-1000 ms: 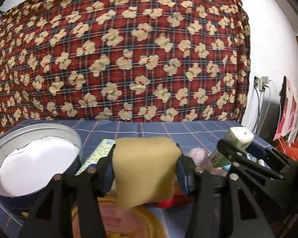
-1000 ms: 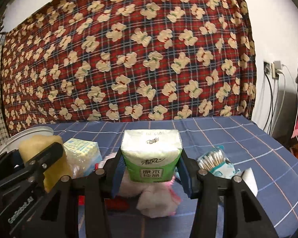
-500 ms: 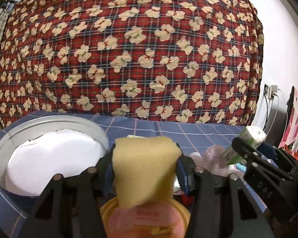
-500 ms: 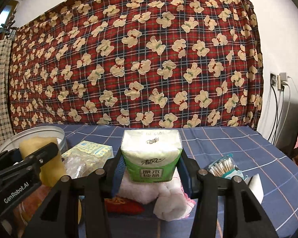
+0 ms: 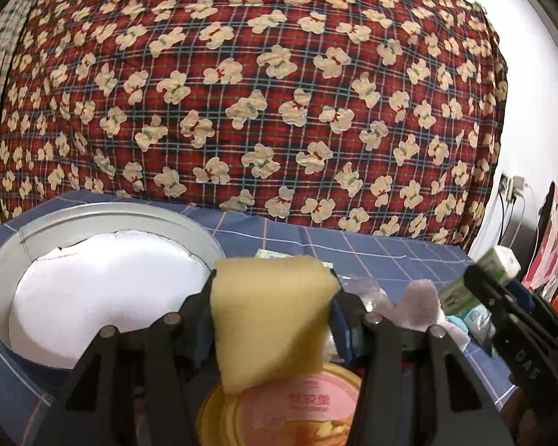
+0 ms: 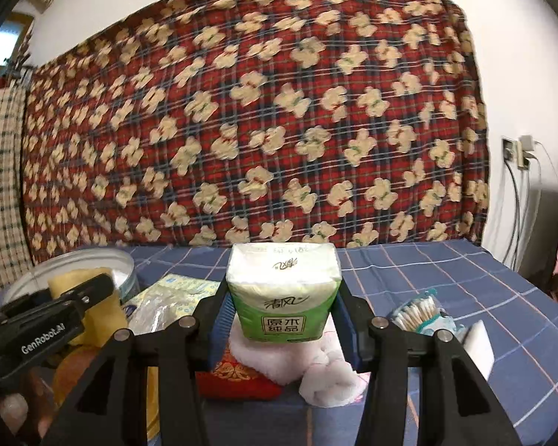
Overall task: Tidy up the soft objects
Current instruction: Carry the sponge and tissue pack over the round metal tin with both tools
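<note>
My left gripper [image 5: 271,316] is shut on a yellow sponge [image 5: 268,316] and holds it above the table, just right of a round metal tin [image 5: 104,219] with a white lining. My right gripper [image 6: 282,316] is shut on a green and white tissue pack [image 6: 282,297], held above a pink-white towel [image 6: 323,375]. The sponge [image 6: 96,316] and the left gripper also show at the left of the right wrist view. The tissue pack [image 5: 498,264] shows at the right of the left wrist view.
A yellow-rimmed lid with pink print [image 5: 290,409] lies under the sponge. A red pouch [image 6: 238,379], a patterned packet [image 6: 182,290], a cotton swab pack [image 6: 420,312] and a white block [image 6: 476,345] lie on the blue checked tablecloth [image 6: 465,278]. A red patterned blanket [image 6: 260,130] hangs behind.
Both grippers have risen and drawn back a little, still holding the sponge and the tissue pack. The tin now sits closer in the left wrist view.
</note>
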The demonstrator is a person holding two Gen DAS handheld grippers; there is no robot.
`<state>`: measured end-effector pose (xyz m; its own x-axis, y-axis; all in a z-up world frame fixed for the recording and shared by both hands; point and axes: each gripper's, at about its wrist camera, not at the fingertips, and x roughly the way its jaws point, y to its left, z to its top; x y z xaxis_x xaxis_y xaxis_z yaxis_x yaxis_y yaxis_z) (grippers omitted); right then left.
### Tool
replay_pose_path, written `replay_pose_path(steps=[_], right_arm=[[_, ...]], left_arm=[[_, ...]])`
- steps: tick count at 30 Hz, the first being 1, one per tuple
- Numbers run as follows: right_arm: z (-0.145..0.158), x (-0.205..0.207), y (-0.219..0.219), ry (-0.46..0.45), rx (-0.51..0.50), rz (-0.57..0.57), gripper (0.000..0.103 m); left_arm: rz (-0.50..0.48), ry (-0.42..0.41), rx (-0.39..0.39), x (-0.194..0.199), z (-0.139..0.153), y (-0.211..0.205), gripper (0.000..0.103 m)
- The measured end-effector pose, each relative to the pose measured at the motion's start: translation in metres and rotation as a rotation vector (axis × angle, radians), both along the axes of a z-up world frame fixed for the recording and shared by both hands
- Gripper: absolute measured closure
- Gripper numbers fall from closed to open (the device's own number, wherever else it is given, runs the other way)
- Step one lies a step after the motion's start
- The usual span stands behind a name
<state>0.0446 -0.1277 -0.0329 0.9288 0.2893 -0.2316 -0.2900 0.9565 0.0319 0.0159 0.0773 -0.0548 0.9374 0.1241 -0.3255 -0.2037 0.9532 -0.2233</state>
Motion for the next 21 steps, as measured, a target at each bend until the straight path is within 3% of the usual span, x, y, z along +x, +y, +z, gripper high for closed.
replay_pose_path(steps=[4,21], right_arm=[[0.001,-0.003,-0.002,-0.019,0.000,-0.025,0.052],[-0.004,-0.003,0.048,0.018,-0.069,0.105,0.052]], left_arm=[[0.006,-0.019,-0.012,-0.004,0.000,0.003,0.051],[0.028,-0.011,-0.016,-0.010,0.002,0.016,0.051]])
